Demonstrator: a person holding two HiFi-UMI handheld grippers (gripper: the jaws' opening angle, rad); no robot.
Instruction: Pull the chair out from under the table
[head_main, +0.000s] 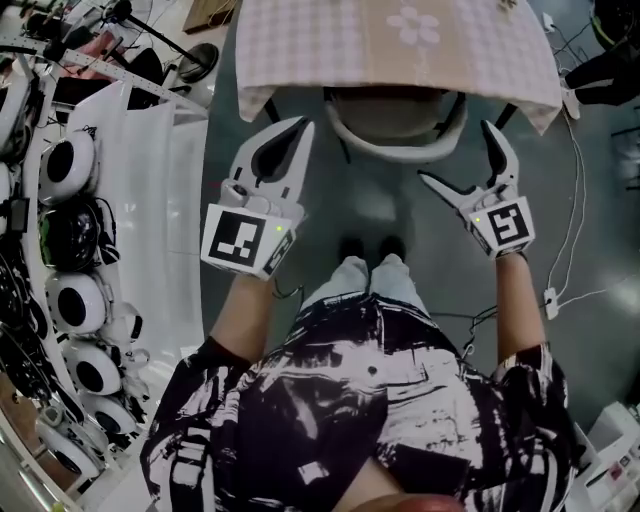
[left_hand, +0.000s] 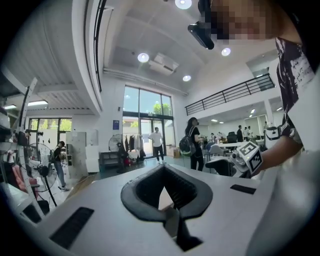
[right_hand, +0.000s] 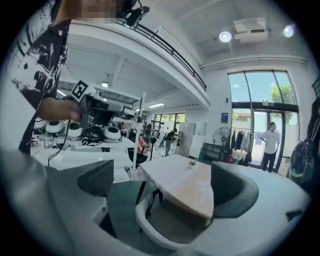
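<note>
The chair (head_main: 398, 150) has a white curved back and sits tucked under the table (head_main: 330, 45), which carries a pale checked cloth. My right gripper (head_main: 457, 152) is open and hovers just right of the chair back without touching it. In the right gripper view the chair (right_hand: 150, 224) and the table (right_hand: 175, 182) lie ahead between the wide-apart pads of the right gripper (right_hand: 162, 185). My left gripper (head_main: 290, 135) hangs left of the chair, clear of it, with its jaws together on nothing. In its own view the left gripper (left_hand: 164, 169) faces the hall, not the chair.
White shelving (head_main: 150, 180) with several round white and black devices (head_main: 72, 165) runs along the left. Cables and a power strip (head_main: 550, 298) lie on the floor at right. My shoes (head_main: 365, 245) stand behind the chair. People (left_hand: 192, 142) walk far off in the hall.
</note>
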